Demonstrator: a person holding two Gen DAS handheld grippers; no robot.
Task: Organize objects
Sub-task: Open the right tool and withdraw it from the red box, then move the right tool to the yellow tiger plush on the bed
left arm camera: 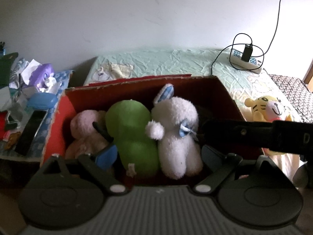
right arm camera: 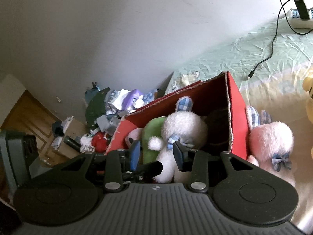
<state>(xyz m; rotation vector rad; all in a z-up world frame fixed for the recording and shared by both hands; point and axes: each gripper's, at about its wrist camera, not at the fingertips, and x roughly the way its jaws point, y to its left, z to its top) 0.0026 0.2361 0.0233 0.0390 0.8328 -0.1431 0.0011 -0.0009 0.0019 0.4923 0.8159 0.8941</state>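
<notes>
A red cardboard box [left arm camera: 125, 94] stands on the bed with three plush toys side by side in it: a pink one [left arm camera: 86, 125], a green one [left arm camera: 131, 129] and a white rabbit [left arm camera: 176, 129] with blue checked ears. My left gripper [left arm camera: 158, 155] hovers open over the box's near edge, its pads wide on either side of the green toy and the rabbit. My right gripper [right arm camera: 157, 152] is partly open around the white rabbit [right arm camera: 182, 125]; its right pad is by the rabbit's blue bow. From the right, its black fingers [left arm camera: 225, 131] end at the rabbit's side.
A pink rabbit plush [right arm camera: 272, 145] lies just outside the box's right wall [right arm camera: 236, 107]. A yellow tiger plush [left arm camera: 268, 107] sits further right on the bed. A power strip [left arm camera: 246, 58] with a charger and cables lies by the wall. Clutter [left arm camera: 35, 90] is heaped left of the box.
</notes>
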